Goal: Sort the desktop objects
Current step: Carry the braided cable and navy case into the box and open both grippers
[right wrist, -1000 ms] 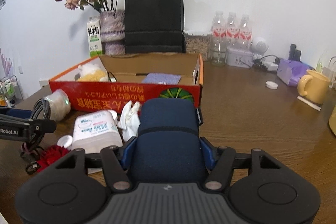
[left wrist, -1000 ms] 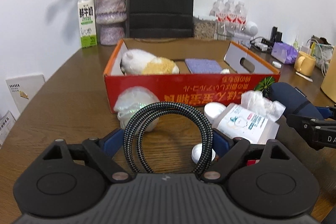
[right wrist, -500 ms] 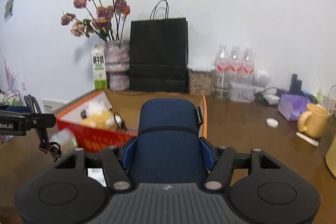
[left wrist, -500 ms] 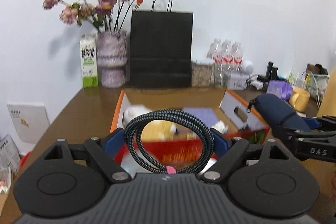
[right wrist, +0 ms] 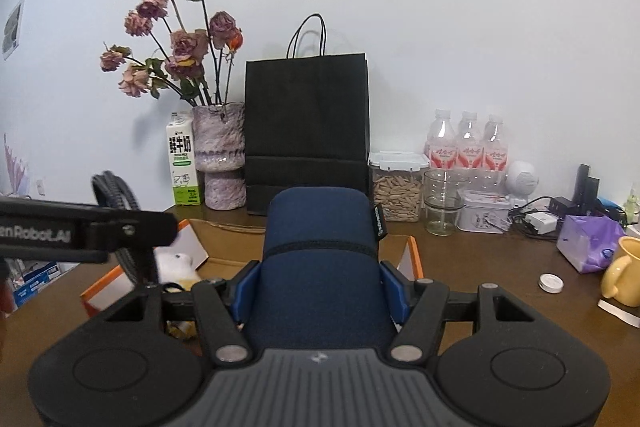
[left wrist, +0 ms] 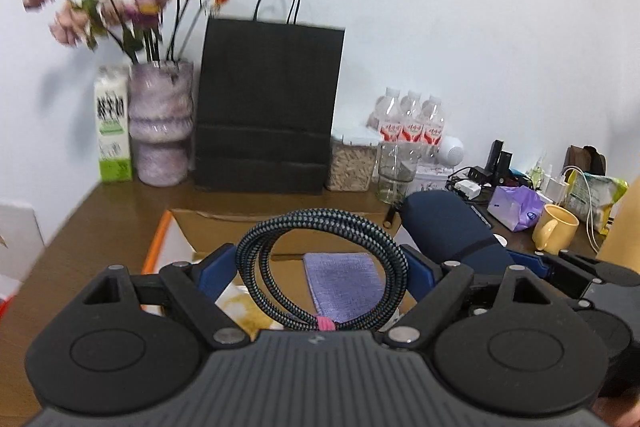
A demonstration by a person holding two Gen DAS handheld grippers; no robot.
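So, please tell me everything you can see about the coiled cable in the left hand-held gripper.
The cable is a thick braided cord, black with a pale fleck, wound into a round coil of a few loops. A small pink tie binds it at the bottom. It stands upright on edge, clamped between the blue pads of the left hand-held gripper, raised over the open cardboard box. Its plugs are not visible.

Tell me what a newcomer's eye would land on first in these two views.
The coiled black braided cable gripped in the left claw and the dark blue fabric pouch clamped in the right claw, both held above the open orange cardboard box. Behind it, a tall black paper bag stands against the wall.
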